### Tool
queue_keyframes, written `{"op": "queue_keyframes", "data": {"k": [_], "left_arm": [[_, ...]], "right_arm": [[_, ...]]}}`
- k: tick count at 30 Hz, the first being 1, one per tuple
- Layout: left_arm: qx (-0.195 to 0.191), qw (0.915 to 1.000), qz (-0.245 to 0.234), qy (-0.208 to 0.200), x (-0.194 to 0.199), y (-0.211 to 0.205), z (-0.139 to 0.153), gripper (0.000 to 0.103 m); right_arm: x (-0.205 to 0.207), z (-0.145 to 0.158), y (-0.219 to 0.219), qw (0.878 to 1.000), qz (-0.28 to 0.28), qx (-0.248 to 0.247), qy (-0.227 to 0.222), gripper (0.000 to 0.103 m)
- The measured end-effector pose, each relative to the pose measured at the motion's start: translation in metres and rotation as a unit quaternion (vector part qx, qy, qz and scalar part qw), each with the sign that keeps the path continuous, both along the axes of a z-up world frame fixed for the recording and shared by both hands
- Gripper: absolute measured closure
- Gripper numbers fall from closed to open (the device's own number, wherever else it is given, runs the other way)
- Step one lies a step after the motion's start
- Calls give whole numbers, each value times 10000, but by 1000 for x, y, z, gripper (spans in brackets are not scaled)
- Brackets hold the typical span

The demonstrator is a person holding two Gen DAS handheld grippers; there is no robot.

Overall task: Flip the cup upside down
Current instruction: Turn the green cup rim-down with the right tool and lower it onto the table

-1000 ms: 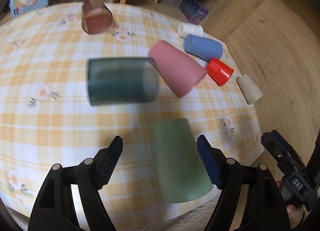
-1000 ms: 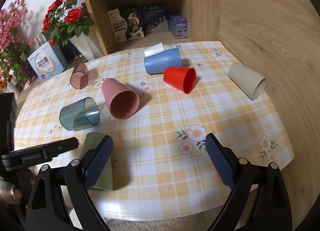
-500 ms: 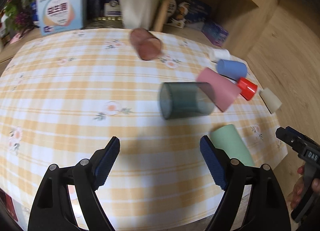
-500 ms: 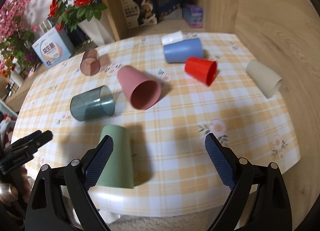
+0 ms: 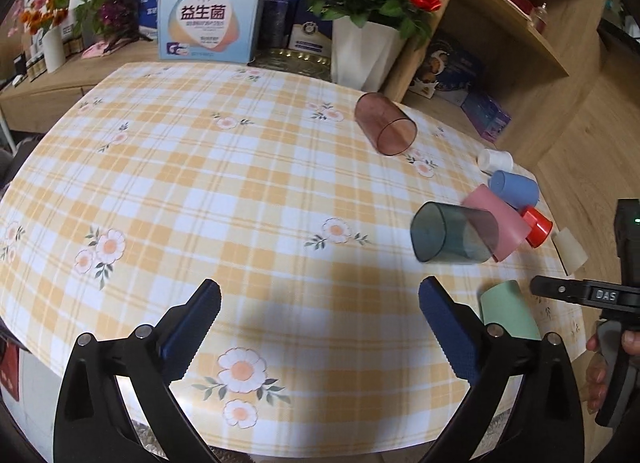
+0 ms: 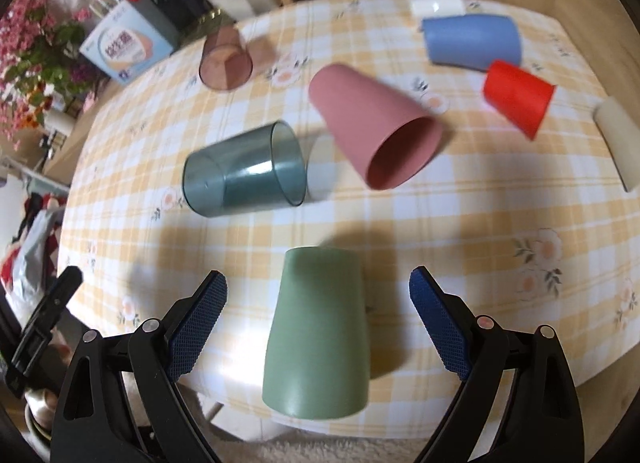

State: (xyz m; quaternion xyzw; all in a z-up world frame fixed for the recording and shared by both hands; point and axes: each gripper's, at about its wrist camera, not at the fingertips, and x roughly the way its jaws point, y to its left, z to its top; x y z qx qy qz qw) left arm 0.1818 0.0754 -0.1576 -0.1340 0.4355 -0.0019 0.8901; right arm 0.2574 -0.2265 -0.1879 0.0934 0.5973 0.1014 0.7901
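Compared with a second ago, the right gripper (image 6: pixel 318 321) is now sitting low over the green cup (image 6: pixel 318 333), which then was lying off to its left side, while the left gripper (image 5: pixel 320 327) is now pointing at bare tablecloth (image 5: pixel 224 199) and no longer at this cup. Both claws are standing wide open and are holding nothing. The green cup is lying on its side at the near edge of the table, between the two right fingertips (image 6: pixel 200 317) but not touching them, with its wide mouth hanging toward the edge and its narrow base pointing away. I am judging that the main risk is here: the cup is tapering, so if the jaws are closing on the smooth wall too near the mouth, it may be squeezing out backward and falling off the table. A closing that is not centred could also be rolling it sideways. A little farther, the teal transparent cup (image 6: pixel 244 171) and the pink cup (image 6: pixel 376 131) are lying on their sides, near enough that a wide swing during the turning may be knocking them. Farther still are lying the brown transparent cup (image 6: pixel 226 61), the blue cup (image 6: pixel 472 43), the red cup (image 6: pixel 518 97), the beige cup (image 6: pixel 620 143) and a small white cup (image 6: pixel 436 3).
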Motion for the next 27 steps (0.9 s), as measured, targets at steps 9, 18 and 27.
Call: {"op": "queue_keyframes", "data": {"k": [9, 18, 27], "left_arm": [[-177, 9997, 169, -48, -7, 13, 1, 6], [-175, 9998, 106, -18, -8, 9, 1, 6], [-138, 9999, 54, 31, -8, 3, -1, 6]], "right_arm": [[11, -23, 8, 9984, -118, -130, 528, 47], [19, -33, 20, 9969, 38, -358, 698, 47], [19, -45, 20, 9959, 35, -304, 851, 47]]}}
